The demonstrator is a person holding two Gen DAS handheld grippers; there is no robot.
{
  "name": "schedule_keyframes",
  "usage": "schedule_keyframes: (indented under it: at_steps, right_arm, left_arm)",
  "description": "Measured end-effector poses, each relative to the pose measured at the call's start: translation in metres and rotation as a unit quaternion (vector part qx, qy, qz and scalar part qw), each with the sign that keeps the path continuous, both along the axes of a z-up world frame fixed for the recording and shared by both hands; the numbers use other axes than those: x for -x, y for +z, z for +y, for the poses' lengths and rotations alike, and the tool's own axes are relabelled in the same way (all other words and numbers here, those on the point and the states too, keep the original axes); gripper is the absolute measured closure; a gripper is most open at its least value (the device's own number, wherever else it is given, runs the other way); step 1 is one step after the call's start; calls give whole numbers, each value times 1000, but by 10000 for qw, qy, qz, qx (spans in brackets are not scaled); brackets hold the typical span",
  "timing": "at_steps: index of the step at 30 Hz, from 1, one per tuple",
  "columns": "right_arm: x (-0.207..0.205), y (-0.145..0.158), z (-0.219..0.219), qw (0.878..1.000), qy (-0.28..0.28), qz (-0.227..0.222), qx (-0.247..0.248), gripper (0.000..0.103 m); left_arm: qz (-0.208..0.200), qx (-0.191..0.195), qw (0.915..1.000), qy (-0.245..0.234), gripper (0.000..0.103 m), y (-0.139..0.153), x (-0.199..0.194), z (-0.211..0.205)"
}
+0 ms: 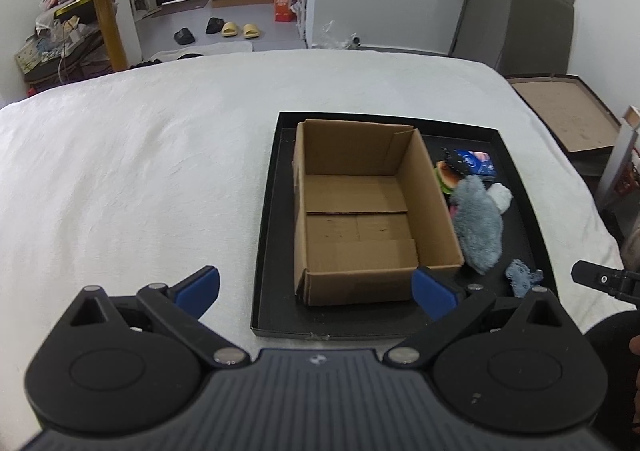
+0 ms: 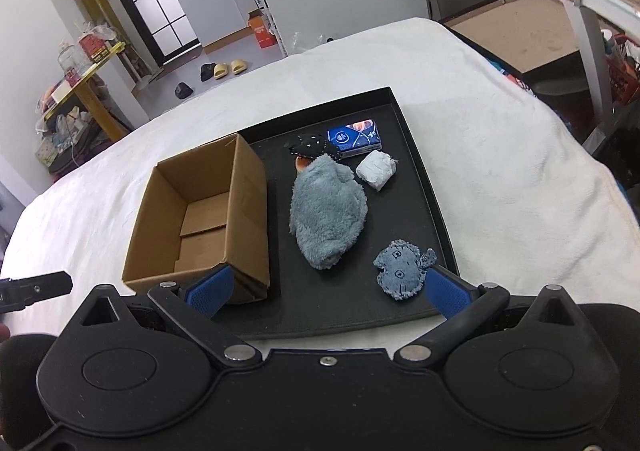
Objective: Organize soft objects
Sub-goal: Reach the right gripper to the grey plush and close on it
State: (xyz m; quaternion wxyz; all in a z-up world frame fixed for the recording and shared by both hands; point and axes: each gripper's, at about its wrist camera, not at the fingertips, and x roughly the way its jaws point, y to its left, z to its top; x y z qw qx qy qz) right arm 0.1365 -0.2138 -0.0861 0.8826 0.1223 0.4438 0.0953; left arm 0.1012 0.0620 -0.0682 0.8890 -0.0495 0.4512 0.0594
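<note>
The grey plush toy (image 2: 328,211) lay in the black tray (image 2: 424,179) beside the empty cardboard box (image 2: 248,187), on the bed (image 2: 500,139). It looked light and squashy, best pinched mid-body. Both the right gripper (image 2: 326,289) and left gripper (image 1: 316,291) had fingers wide, holding nothing.

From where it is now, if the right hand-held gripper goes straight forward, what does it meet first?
Probably the fluffy grey-blue plush on the black tray. The open right hand-held gripper points between the cardboard box and the small denim fish toy; depth is uncertain.
</note>
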Motion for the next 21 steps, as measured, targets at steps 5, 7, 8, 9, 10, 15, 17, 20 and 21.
schedule_keyframes:
  at_steps: [5, 7, 8, 9, 10, 15, 17, 20, 21]
  right_arm:
    - [-16, -12, -3, 9999, -47, 23, -142, 0]
    - [-23, -17, -4, 9997, -69, 21, -234, 0]
    - [-27, -20, -4, 9996, -89, 18, -264, 0]
    - [-31, -23, -5, 9995, -106, 8, -306, 0]
    - [-35, -26, -6, 9993, -126, 3, -358, 0]
    - [-54, -41, -9, 9979, -233, 32, -599, 1]
    - [-59, -46, -10, 9971, -230, 42, -719, 1]
    - [-68, -57, -8, 9957, -209, 83, -900, 1]
    - [-72, -61, -8, 9951, -206, 118, -960, 2]
  left_arm:
    - [-51, -150, 9998, 74, 2, -10, -10, 2]
    - [-49, -134, 9999, 69, 2, -15, -15, 2]
    - [-62, -120, 9999, 94, 2, -16, -17, 2]
    - [-84, -120, 9998, 127, 2, -18, -18, 2]
    - [-93, -117, 9998, 165, 2, -19, -20, 3]
    - [-13, -16, 9993, 367, 3, -29, -33, 7]
    - [42, 25, 9989, 463, 4, -32, -37, 10]
    - [126, 62, 9979, 632, 6, -38, -42, 13]
    - [165, 64, 9975, 679, 7, -40, -44, 14]
